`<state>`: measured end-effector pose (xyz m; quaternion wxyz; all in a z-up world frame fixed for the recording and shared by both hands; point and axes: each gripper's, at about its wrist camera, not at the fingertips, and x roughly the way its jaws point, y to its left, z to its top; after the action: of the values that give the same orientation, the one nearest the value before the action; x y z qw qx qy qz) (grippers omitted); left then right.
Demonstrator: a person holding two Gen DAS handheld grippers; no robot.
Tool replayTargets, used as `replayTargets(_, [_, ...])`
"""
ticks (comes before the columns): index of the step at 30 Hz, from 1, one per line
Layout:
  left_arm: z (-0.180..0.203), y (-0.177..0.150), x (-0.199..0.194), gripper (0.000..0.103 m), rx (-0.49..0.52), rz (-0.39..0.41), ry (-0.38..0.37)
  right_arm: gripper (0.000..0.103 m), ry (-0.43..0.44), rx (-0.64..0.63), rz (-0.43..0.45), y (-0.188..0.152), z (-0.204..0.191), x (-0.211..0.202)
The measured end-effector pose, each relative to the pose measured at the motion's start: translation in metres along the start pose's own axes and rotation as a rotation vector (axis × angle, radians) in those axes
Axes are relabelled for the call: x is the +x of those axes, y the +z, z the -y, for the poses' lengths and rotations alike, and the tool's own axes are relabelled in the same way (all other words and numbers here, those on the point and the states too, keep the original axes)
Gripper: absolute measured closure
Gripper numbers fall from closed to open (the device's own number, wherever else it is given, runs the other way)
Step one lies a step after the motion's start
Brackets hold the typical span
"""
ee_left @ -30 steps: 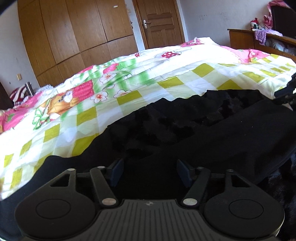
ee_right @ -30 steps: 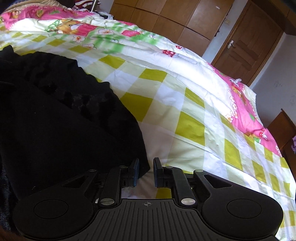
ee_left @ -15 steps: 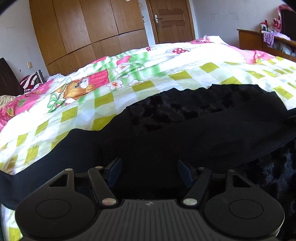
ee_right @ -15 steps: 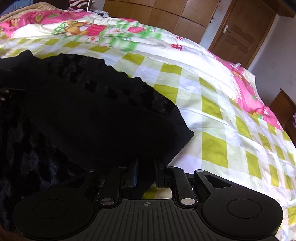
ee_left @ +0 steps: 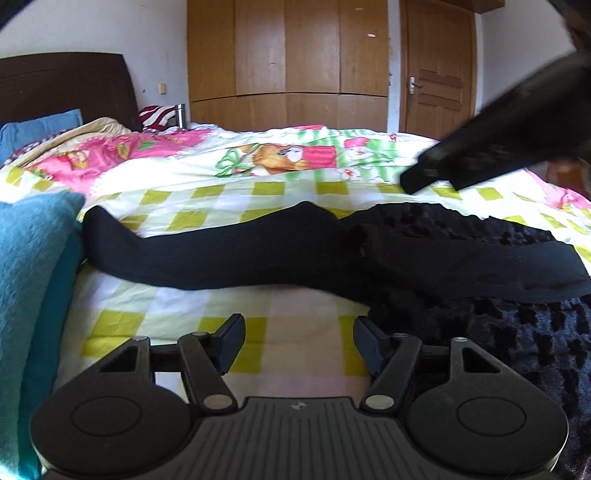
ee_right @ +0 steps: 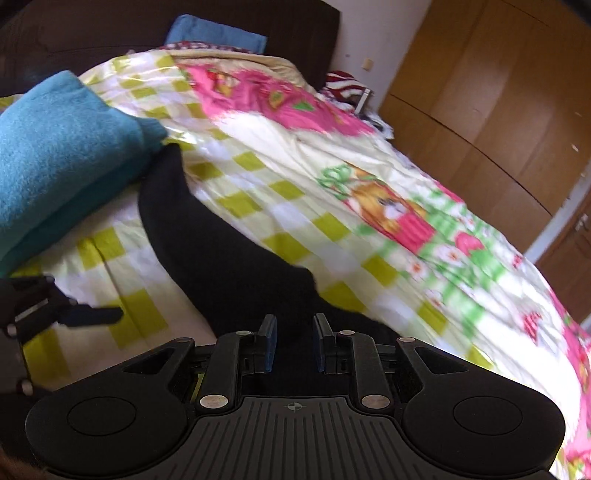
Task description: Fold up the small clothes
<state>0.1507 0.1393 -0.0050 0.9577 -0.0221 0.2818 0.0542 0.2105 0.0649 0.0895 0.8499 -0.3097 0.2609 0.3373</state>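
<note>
A black garment point(ee_left: 258, 254) lies flat across the checked quilt point(ee_left: 207, 314). One long limb of it reaches left toward the teal blanket, and its dark fuzzy part point(ee_left: 535, 332) shows at the lower right. My left gripper point(ee_left: 299, 343) is open over bare quilt just short of the garment's near edge, holding nothing. My right gripper point(ee_right: 294, 343) hovers over the garment point(ee_right: 229, 266), its jaws a narrow gap apart with no cloth pinched. In the left wrist view it hangs blurred in the air as the right gripper point(ee_left: 428, 181). A left gripper finger point(ee_right: 92, 315) shows at the left edge.
A folded teal blanket point(ee_left: 33, 280) point(ee_right: 55, 147) sits at the left, touching the garment's end. A dark headboard point(ee_left: 66, 88) and a blue pillow point(ee_right: 214, 33) stand beyond it. Wooden wardrobes point(ee_left: 288, 55) and a door point(ee_left: 439, 92) line the far wall.
The right gripper, shut on the garment's edge, carried it over, let go and lifted away. The left gripper drew back off the cloth. Both views swung toward the headboard.
</note>
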Motion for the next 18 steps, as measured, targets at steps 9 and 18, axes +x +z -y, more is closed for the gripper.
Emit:
replayTargets(9, [-0.05,-0.006,0.014,0.025,-0.066,-0.014,0.006,0.076,0.187,-0.161,-0.039,0.105,-0.116,0.14])
replayTargets(18, [-0.081,-0.012,0.032,0.025,-0.169,-0.034,-0.019,0.07,0.16,-0.261,-0.009,0.113,-0.164,0.181])
